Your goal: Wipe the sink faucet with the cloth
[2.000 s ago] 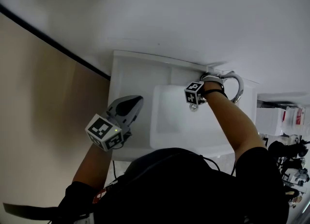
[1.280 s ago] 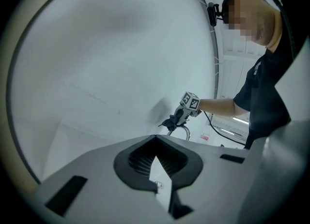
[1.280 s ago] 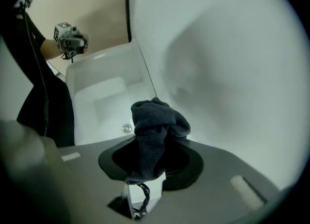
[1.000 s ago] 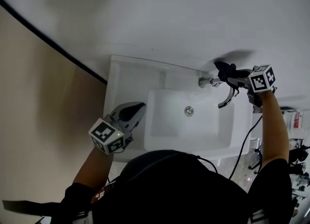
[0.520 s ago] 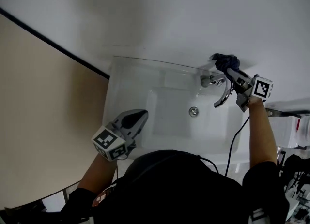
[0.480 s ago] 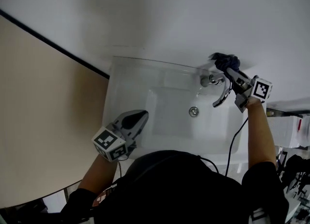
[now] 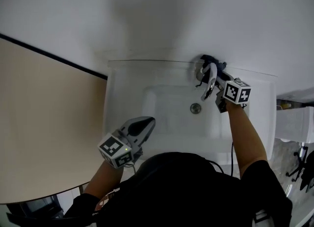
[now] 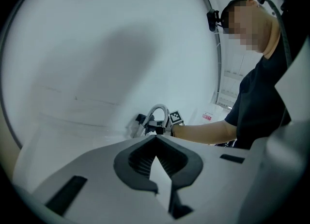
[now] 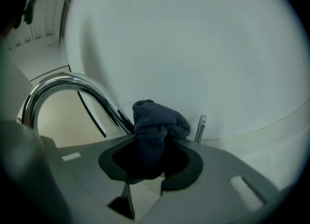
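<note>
Two grippers are working over a white sink point(image 7: 122, 91) that is sitting against a plain white wall point(image 7: 162, 15). In the head view the wall is filling the whole upper part, from nine o'clock round to three. A beige surface point(image 7: 44, 133) is spreading out at the sink's nine o'clock, edged by a dark stripe point(image 7: 49, 56) where it is meeting the white. The basin is lying bare, with its round drain point(image 7: 196, 108) showing near the middle.

The chrome faucet point(image 7: 210, 80) is rising from the back rim at about one o'clock of the drain, its spout arching toward the basin. The right gripper point(image 7: 212, 66) is reaching in from five o'clock and is holding a dark blue-grey cloth point(image 7: 208, 59) at the faucet's base, close by the wall. In the right gripper view its jaws are clamping tight on the bunched cloth point(image 9: 154, 126), which is bulging out past the tips. The curved faucet point(image 9: 72, 85) is running down just beside the cloth at ten o'clock, and a thin chrome rod point(image 9: 200, 127) is standing at its three o'clock.

The left gripper point(image 7: 145, 124) is hovering over the sink's front rim at seven o'clock of the drain, well apart from the faucet. In the left gripper view its jaws are closed tip to tip, gripping nothing, and are pointing across the basin toward the faucet point(image 8: 157, 114) and the right gripper's marker cube point(image 8: 176, 117).
</note>
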`<action>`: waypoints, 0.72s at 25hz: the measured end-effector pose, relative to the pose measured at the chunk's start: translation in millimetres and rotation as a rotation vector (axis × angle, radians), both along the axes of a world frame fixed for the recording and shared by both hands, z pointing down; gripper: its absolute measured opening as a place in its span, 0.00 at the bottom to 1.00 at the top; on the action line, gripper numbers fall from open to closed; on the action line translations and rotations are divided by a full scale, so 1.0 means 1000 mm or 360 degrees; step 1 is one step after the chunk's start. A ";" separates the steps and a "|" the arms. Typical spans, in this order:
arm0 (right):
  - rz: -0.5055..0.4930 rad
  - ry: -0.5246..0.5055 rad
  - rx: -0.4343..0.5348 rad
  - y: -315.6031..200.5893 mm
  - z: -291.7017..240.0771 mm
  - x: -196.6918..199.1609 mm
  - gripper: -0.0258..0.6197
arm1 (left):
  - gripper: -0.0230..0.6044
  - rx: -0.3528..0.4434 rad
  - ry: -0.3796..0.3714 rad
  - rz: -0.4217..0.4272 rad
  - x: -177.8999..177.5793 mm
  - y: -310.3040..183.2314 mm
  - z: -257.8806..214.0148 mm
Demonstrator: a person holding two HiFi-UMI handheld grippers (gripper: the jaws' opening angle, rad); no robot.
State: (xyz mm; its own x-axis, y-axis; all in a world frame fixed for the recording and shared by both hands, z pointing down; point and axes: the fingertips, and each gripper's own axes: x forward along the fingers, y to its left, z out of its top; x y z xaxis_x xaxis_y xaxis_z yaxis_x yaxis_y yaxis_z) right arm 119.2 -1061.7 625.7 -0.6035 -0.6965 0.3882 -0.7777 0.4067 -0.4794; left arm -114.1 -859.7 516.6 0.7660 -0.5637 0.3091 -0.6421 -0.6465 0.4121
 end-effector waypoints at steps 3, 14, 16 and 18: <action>0.0011 0.0173 0.0105 0.001 0.002 0.002 0.21 | 0.04 -0.0025 -0.0029 0.0006 0.011 0.003 -0.001; -0.0186 0.0812 0.0062 0.046 0.061 0.018 0.21 | 0.04 -0.0061 -0.0094 0.0066 0.027 0.012 0.003; -0.0191 0.0830 -0.0052 0.053 0.081 0.030 0.21 | 0.04 -0.0062 -0.0107 0.0072 0.028 0.012 0.004; -0.0187 0.0834 -0.0170 0.057 0.094 0.043 0.21 | 0.04 -0.0066 -0.0108 0.0067 0.027 0.012 0.006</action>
State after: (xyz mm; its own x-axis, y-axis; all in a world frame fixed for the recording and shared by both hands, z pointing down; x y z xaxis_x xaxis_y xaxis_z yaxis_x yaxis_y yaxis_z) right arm 162.1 -1004.6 719.7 -0.3816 -0.5763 0.7227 -0.8758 0.4755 -0.0832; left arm -87.4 -848.1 522.6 0.7652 -0.5170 0.3837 -0.6421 -0.6568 0.3954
